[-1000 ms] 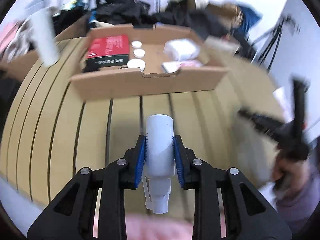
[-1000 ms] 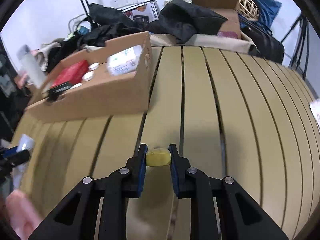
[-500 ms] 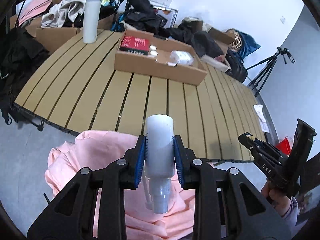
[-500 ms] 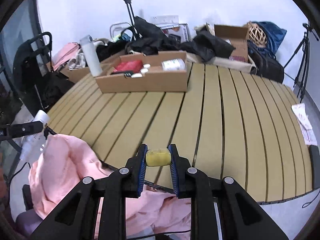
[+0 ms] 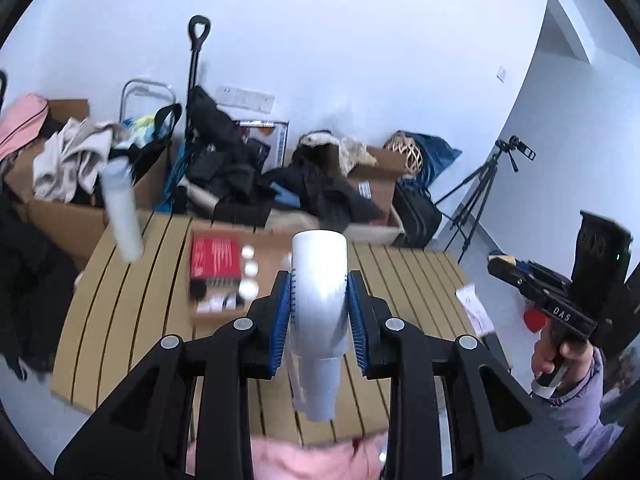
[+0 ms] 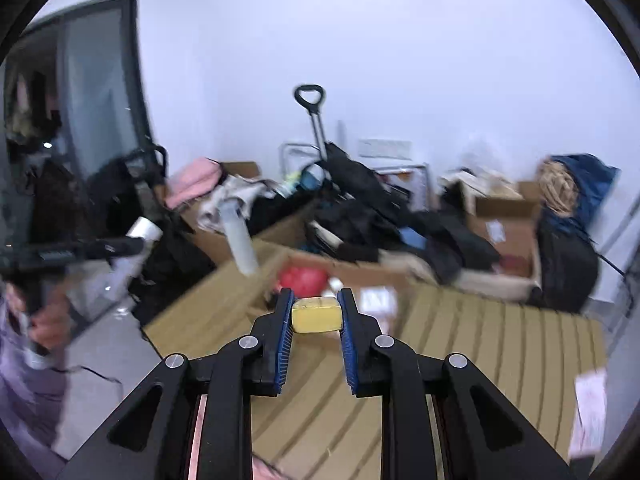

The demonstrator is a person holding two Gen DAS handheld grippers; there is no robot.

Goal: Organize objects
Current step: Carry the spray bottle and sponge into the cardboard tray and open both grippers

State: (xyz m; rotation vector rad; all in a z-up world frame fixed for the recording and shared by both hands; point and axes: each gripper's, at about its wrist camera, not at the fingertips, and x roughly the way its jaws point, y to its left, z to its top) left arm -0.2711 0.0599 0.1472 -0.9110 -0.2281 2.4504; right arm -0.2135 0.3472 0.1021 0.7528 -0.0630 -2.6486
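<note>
Left claw (image 5: 319,304) clenched around smooth white bottle (image 5: 319,292), probably light and slippery; right claw (image 6: 316,314) pinching small yellow block (image 6: 316,314), seemingly soft, above worktop (image 6: 500,344).

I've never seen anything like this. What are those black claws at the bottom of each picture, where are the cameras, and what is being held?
There is no robot here. A person holds a two-finger gripper in each hand, and each gripper carries a wide-angle camera that looks along its fingers. That is why the black claws fill the bottom of both pictures. The left gripper is shut on a white bottle. The right gripper is shut on a small yellow block; you can also see it from the side in the left camera's picture. Ahead is a slatted wooden table with an open cardboard box on it, holding a red packet and small white items. Bags and clothes are piled behind.
</note>
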